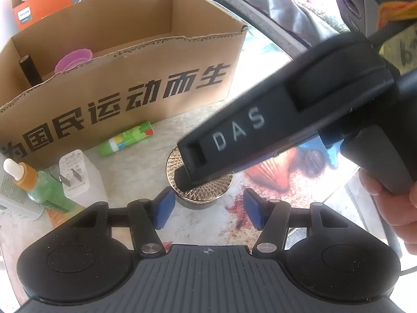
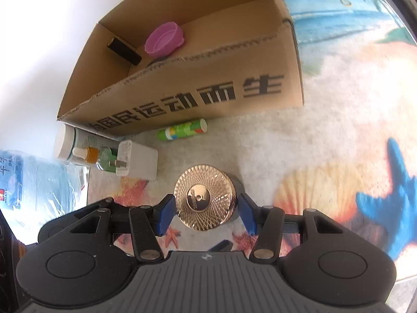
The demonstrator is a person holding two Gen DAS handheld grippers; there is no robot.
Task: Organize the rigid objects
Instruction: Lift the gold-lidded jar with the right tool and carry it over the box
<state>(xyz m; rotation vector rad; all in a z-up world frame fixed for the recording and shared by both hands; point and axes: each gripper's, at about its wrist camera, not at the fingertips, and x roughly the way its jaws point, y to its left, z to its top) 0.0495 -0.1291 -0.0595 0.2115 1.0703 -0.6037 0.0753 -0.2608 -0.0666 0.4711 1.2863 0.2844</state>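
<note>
- Gold-lidded jar (image 2: 204, 198) standing upright on the beach-print mat (image 2: 338, 135), in front of the cardboard box (image 2: 182, 91) and just clear of its printed wall.
- Right gripper (image 2: 204, 212) lowered around the jar, blue pads (image 2: 165, 214) flanking the lid on either side; slim gaps visible on both, so no grip yet, jaws part-way open.
- Left gripper (image 1: 206, 208) hovering nearby, jaws part-way apart, nothing between them; jar (image 1: 200, 182) just beyond its fingertips, half hidden by the right tool's body.
- Risk, judged: pads closing on the broad shiny lid rather than the dark body below, so slipping, or lifting a loose lid alone.
- Risk, judged: closing off-centre could tip or skid the jar.
- Risk, judged: two tools crowded over one spot, so a bump between them on the lift.
- Risk, judged: carrying too low could catch the box's torn front edge.
- Box contents: purple bowl (image 2: 164, 39) and a dark cylinder (image 2: 123, 51) at one end; rest of floor seemingly bare.
- Outside, near the box: green printed tube (image 2: 182, 129), white charger (image 2: 136, 163), dropper bottle (image 2: 90, 156), white-capped bottle (image 2: 65, 142).
</note>
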